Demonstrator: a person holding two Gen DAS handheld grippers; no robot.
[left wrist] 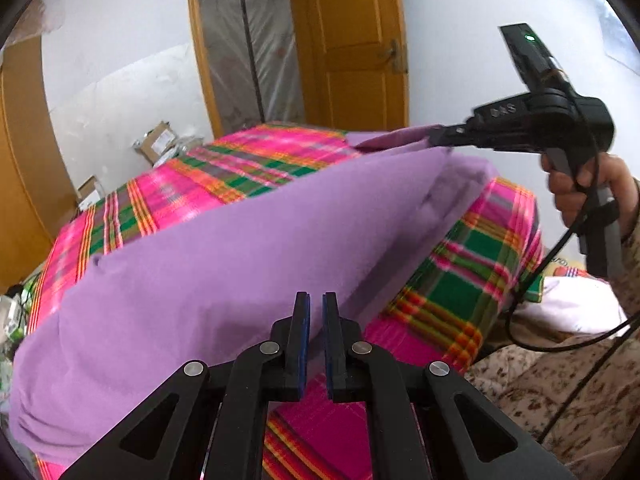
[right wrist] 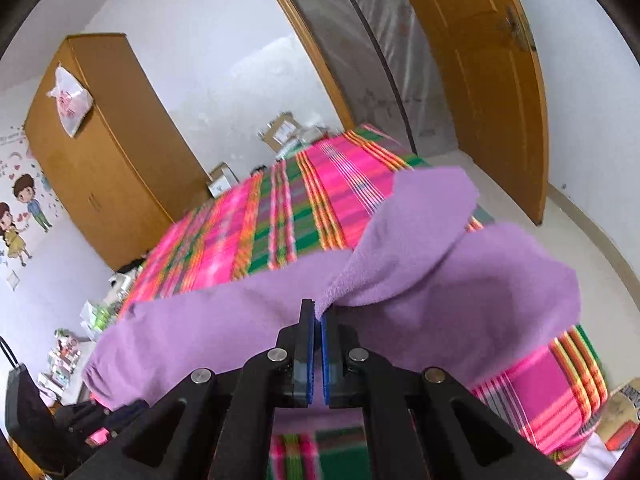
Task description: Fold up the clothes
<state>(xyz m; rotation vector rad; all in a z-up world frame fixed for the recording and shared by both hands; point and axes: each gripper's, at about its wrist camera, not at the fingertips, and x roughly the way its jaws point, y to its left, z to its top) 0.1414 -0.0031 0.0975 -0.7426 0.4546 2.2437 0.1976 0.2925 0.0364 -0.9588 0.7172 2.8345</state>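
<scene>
I have the purple fleece garment (left wrist: 224, 248) lifted off the plaid bedspread (left wrist: 256, 160), stretched between both grippers, long axis running from near-left to far-right across the bed. Left gripper (left wrist: 316, 308): jaws nearly closed, narrow gap visible, hem at the tips; I can't tell from the left wrist view whether the cloth is actually pinched. Right gripper (right wrist: 316, 314): jaws clamped on a purple edge, which flares out just past the tips. The right one holds the far end by the bed's far-right corner; mine on the left is nearer the bulk of cloth. Readable text: embossed letters on the right gripper body (left wrist: 504, 111), too blurred to make out.
</scene>
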